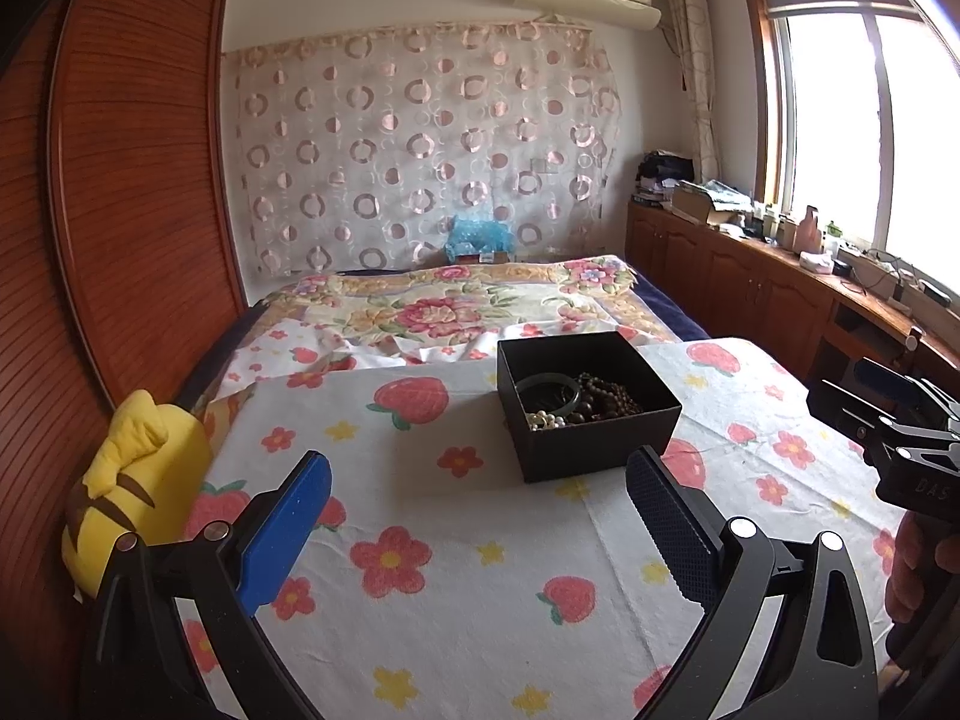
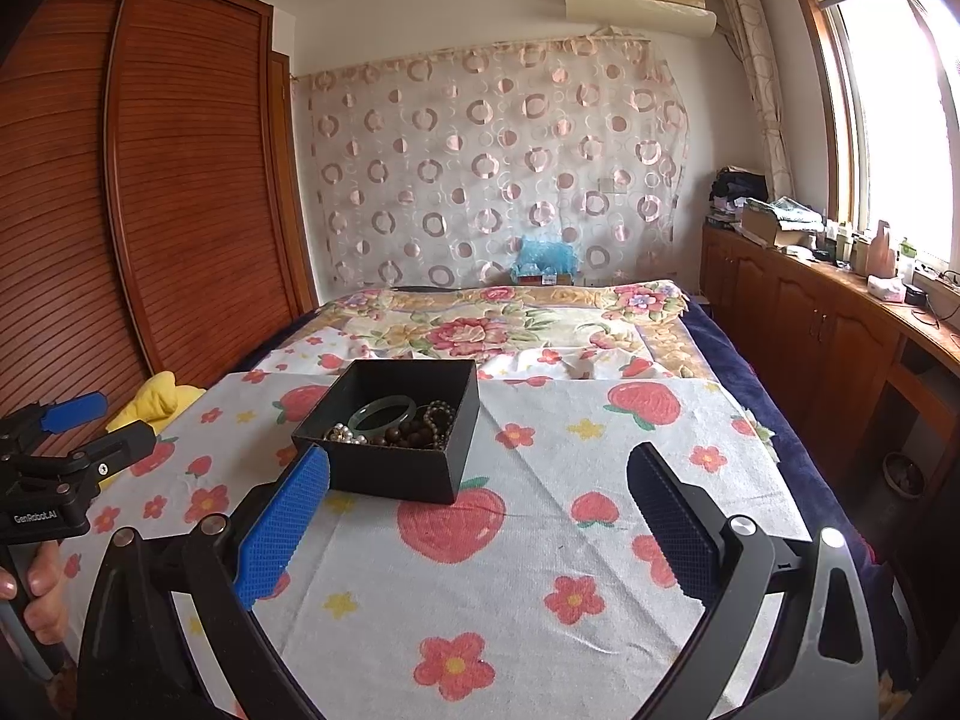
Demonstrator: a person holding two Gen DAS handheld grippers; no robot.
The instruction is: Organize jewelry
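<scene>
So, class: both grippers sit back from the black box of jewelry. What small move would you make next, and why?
Probably ease the right gripper forward over the black box toward the green bangle. Both grippers are open and empty, the box is open-topped, and the bangle lies on top of the dark beads and pearls, so it looks the easiest piece to lift first.
</scene>
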